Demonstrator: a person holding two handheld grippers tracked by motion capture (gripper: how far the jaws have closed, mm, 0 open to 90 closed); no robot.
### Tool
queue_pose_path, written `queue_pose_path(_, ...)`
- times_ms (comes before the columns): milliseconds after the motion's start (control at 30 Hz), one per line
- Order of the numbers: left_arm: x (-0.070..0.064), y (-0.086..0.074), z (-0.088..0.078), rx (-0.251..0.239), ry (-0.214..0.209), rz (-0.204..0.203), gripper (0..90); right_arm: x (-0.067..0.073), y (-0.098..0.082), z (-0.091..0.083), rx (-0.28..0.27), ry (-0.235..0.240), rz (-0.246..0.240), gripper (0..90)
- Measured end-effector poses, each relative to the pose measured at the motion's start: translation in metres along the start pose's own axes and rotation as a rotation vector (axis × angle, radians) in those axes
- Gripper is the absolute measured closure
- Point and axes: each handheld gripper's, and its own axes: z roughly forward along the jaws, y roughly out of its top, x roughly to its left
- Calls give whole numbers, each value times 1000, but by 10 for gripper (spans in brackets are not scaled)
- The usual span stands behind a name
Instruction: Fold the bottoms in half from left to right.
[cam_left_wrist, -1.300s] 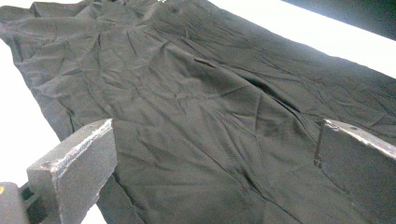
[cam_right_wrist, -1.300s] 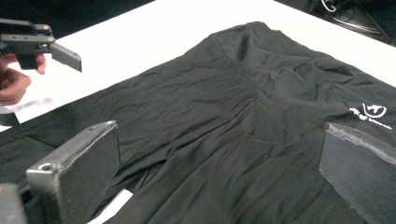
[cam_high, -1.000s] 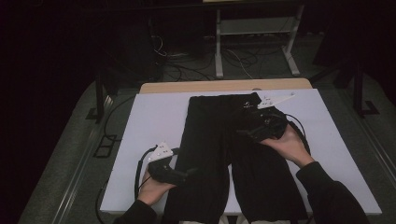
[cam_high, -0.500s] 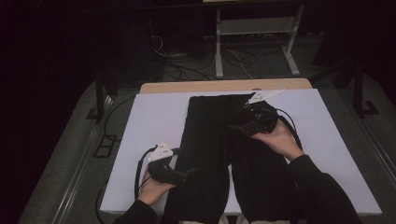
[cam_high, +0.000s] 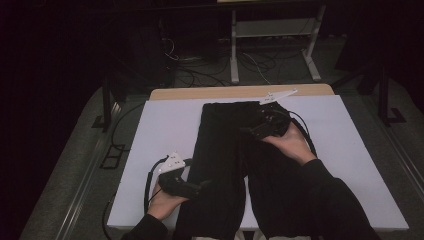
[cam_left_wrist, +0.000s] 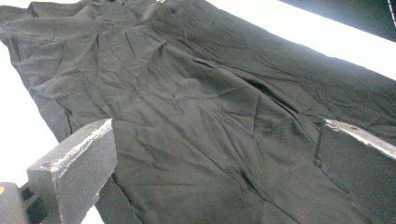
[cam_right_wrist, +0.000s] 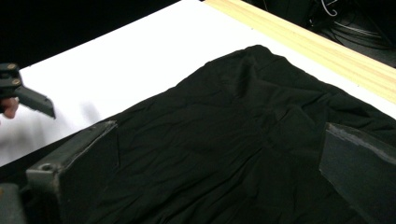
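A pair of black trousers (cam_high: 227, 150) lies flat on the white table (cam_high: 165, 125), waist at the far side, legs running to the near edge. My left gripper (cam_high: 202, 186) rests at the left edge of the left leg, jaws wide apart over wrinkled black cloth (cam_left_wrist: 201, 116), holding nothing. Over the upper part of the trousers, near the waist, my right gripper (cam_high: 247, 131) points left and is open above the fabric (cam_right_wrist: 224, 140).
A wooden strip (cam_high: 240, 92) runs along the table's far edge. Behind it stand a metal frame (cam_high: 272, 40) and loose cables (cam_high: 200, 70) on the floor. Bare white tabletop (cam_high: 360, 150) lies right of the trousers.
My right gripper has moved away from me and leftward across the trousers toward the waist. The left gripper has stayed in place.
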Motion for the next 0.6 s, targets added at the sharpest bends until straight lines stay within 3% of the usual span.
queue_pose_path(600,0,0,-1,-2,-3,1,0,-5,19,30,22,-22,1,0)
